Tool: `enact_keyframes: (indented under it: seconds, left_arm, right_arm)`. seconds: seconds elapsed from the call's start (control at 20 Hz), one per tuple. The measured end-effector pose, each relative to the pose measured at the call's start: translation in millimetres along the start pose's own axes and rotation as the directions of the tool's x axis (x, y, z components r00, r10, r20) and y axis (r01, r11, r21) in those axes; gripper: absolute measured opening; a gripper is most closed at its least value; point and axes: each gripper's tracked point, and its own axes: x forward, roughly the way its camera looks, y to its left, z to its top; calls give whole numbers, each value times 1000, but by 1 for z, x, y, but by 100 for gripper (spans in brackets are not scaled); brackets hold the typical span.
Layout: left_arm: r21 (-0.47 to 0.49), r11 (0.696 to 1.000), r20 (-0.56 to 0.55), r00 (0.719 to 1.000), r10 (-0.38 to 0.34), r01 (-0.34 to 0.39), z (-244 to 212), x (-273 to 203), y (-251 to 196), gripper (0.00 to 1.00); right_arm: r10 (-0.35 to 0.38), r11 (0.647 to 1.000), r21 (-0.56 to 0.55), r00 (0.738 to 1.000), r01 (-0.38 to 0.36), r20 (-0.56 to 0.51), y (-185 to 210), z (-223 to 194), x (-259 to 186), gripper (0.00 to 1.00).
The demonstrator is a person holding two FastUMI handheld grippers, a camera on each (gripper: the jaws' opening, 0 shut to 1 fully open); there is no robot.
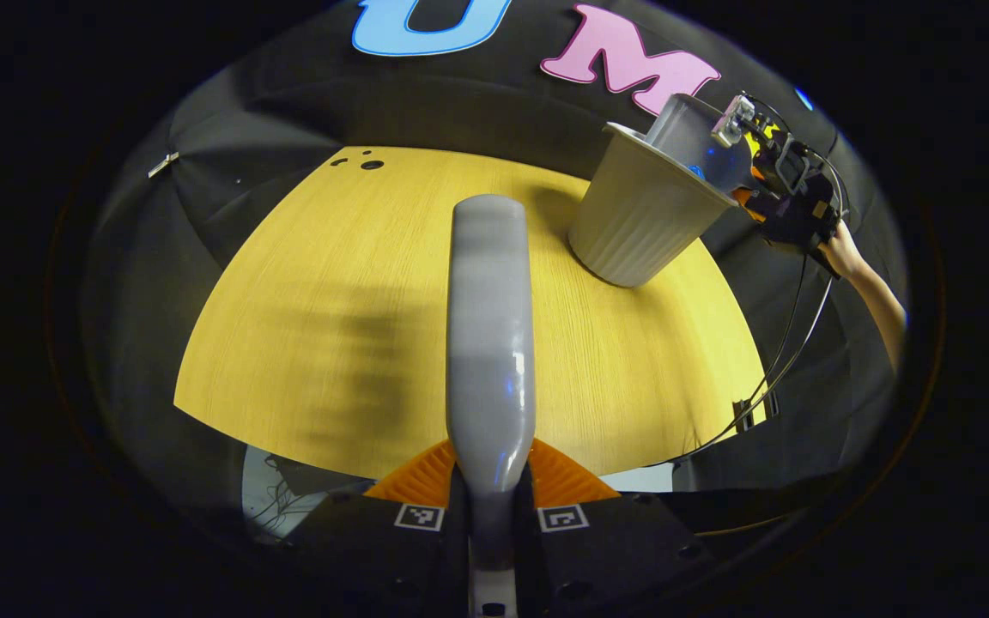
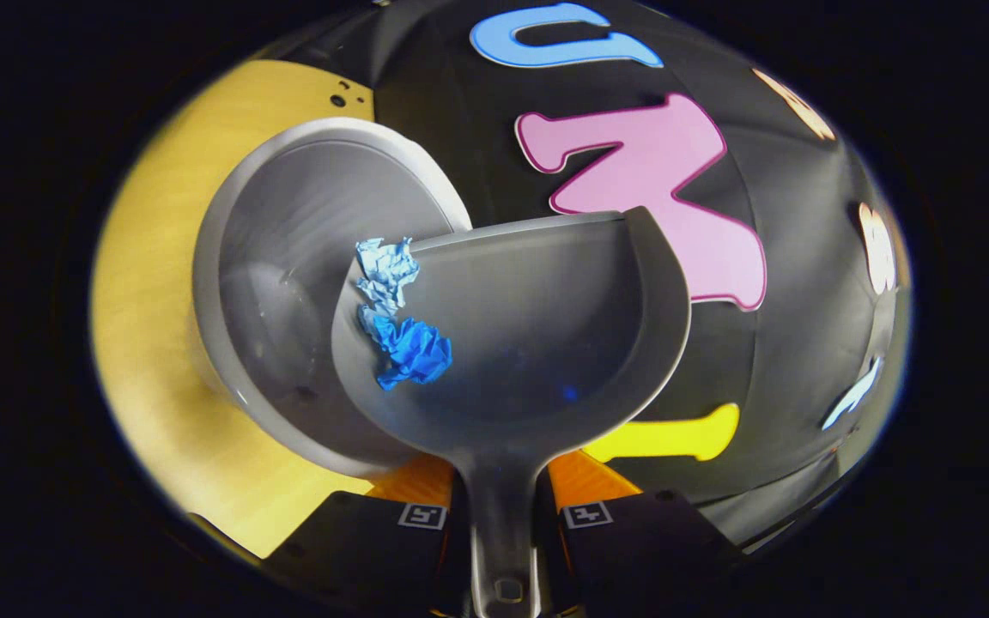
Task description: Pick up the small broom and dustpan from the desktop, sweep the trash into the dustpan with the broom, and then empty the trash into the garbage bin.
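Step in hand: emptying. Right gripper (image 2: 501,515) pinches the dustpan (image 2: 537,343) by its handle, pan tipped over the garbage bin (image 2: 288,257) mouth. Two paper wads, pale (image 2: 385,270) and blue (image 2: 413,350), sit at the pan's left edge, not yet dropped. Left gripper (image 1: 491,515) clamps the broom (image 1: 489,343), held over the table (image 1: 306,343), well apart from the bin. Bristles blurred, hard to judge. Next probably needs more tilt toward the bin.

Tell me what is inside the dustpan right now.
Two crumpled paper scraps, one pale blue and one deep blue, lie at the left edge of the dustpan, over the garbage bin. The bin's floor is partly hidden.
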Motion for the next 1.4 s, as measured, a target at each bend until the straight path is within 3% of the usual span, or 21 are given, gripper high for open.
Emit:
enact_keyframes:
  seconds: [0.2, 0.25, 0.5, 0.55, 0.6, 0.75, 0.95, 1.1, 1.2, 1.3, 1.4]
  left_arm:
    - [-1, 1000, -5, 1000, -2, 2, -1, 0, 1, 25]
    - [2, 1000, -8, 1000, -2, 2, -3, 1, 0, 29]
    - [6, 1000, -15, 1000, 2, -2, -9, 2, 0, 25]
    - [6, 1000, -13, 1000, 7, -7, -10, 2, -1, 29]
    - [4, 1000, -11, 1000, 13, -13, -10, 2, -1, 22]
    - [-9, 999, -2, 1000, 31, -31, -10, -1, -2, 25]
    - [-55, 995, 30, 996, 82, -80, 2, -3, -1, 29]
    - [-109, 988, 63, 991, 119, -112, 17, -6, -7, 25]
    - [-140, 981, 83, 986, 146, -133, 22, -9, -12, 29]
    - [-175, 973, 98, 980, 172, -153, 27, -9, -17, 25]
    - [-208, 963, 107, 974, 199, -174, 29, -9, -23, 25]
  right_arm:
    - [-51, 994, -90, 998, 54, 35, 2, 10, -4, 34]
    - [-59, 993, -100, 998, 63, 36, 1, 10, -4, 34]
    - [-75, 990, -115, 996, 80, 44, 1, 11, -3, 34]
    - [-69, 993, -98, 997, 72, 38, 1, 9, -3, 34]
    - [-61, 995, -76, 998, 63, 32, 1, 9, -3, 34]
    - [-9, 999, 37, 1000, 8, 24, 3, 7, -3, 34]
    - [38, 973, 225, 998, -50, 58, -5, 8, -9, 35]
    - [85, 916, 381, 989, -126, 124, -14, 13, -16, 34]
    - [86, 851, 498, 979, -169, 184, -28, 19, -23, 34]
    - [97, 795, 568, 969, -213, 227, -41, 19, -33, 34]
    - [139, 724, 624, 948, -294, 284, -44, 26, -44, 35]
